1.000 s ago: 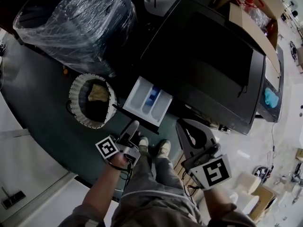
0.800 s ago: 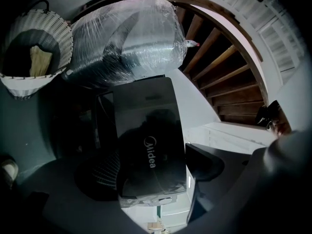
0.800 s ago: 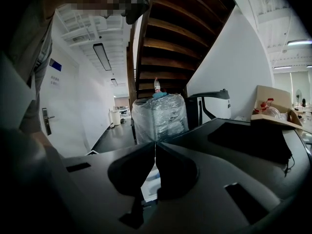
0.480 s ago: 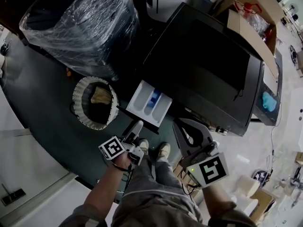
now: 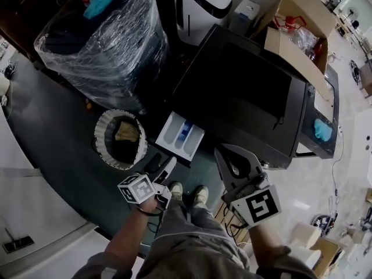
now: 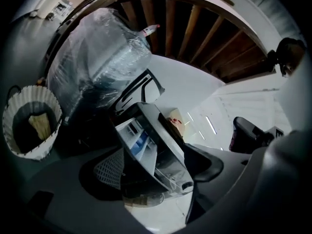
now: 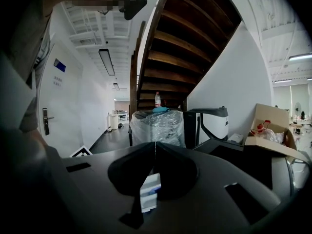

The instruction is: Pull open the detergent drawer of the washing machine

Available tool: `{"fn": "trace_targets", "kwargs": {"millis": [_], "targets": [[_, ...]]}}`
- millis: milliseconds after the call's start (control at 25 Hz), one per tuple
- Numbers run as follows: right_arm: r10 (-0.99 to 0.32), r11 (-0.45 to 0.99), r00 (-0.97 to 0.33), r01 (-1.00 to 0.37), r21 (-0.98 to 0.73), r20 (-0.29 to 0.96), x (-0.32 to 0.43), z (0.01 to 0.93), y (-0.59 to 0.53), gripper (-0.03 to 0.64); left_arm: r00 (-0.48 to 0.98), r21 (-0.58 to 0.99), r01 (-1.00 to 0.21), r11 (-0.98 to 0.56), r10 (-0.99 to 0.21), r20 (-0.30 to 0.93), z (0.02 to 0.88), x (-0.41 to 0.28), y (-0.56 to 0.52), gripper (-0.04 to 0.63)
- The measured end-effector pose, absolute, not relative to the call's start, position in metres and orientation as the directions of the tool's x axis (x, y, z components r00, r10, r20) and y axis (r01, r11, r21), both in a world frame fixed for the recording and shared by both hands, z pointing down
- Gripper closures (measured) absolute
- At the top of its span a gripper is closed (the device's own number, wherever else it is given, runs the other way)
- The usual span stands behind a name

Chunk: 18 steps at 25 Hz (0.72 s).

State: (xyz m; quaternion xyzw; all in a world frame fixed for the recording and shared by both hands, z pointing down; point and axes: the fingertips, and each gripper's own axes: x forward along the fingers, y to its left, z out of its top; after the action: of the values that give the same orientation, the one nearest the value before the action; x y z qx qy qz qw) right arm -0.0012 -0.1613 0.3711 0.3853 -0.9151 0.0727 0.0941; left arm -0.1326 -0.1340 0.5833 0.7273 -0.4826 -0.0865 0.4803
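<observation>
From the head view I see the detergent drawer (image 5: pixel 180 135) pulled out of the black washing machine (image 5: pixel 244 97), with white compartments and a blue part showing. My left gripper (image 5: pixel 163 166) sits just short of the drawer's front and does not touch it. My right gripper (image 5: pixel 222 153) is to the drawer's right, also apart from it.

The left gripper view shows what the head view cannot: the jaws are spread with nothing between them, and the drawer (image 6: pixel 139 143) lies beyond the gap. A white-rimmed basket (image 6: pixel 9 111) stands at the left.

In the right gripper view the jaws are pressed together, tips meeting and empty. A bit of the drawer (image 7: pixel 149 191) peeks through the hollow below them.
</observation>
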Motion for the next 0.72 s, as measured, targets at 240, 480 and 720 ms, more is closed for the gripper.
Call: {"fn": "trace_targets", "kwargs": {"millis": [240, 480, 720], "targets": [[-0.718, 0.678, -0.672, -0.734, -0.037, 0.181, 0.012, 0.335, -0.159, 0.585, 0.511, 0.636, -0.740, -0.219, -0.797, 0.321, 0.518, -0.129, -0.147, 0.341], [-0.714, 0.691, -0.680, -0.722, 0.015, 0.168, 0.027, 0.308, -0.153, 0.584, 0.525, 0.401, -0.820, -0.408, -0.815, 0.243, 0.443, -0.118, -0.165, 0.428], [-0.737, 0.670, -0.662, -0.743, 0.018, 0.136, 0.037, 0.286, -0.148, 0.586, 0.574, 0.211, -0.817, -0.537, -0.796, 0.193, 0.386, -0.098, -0.172, 0.477]]}}
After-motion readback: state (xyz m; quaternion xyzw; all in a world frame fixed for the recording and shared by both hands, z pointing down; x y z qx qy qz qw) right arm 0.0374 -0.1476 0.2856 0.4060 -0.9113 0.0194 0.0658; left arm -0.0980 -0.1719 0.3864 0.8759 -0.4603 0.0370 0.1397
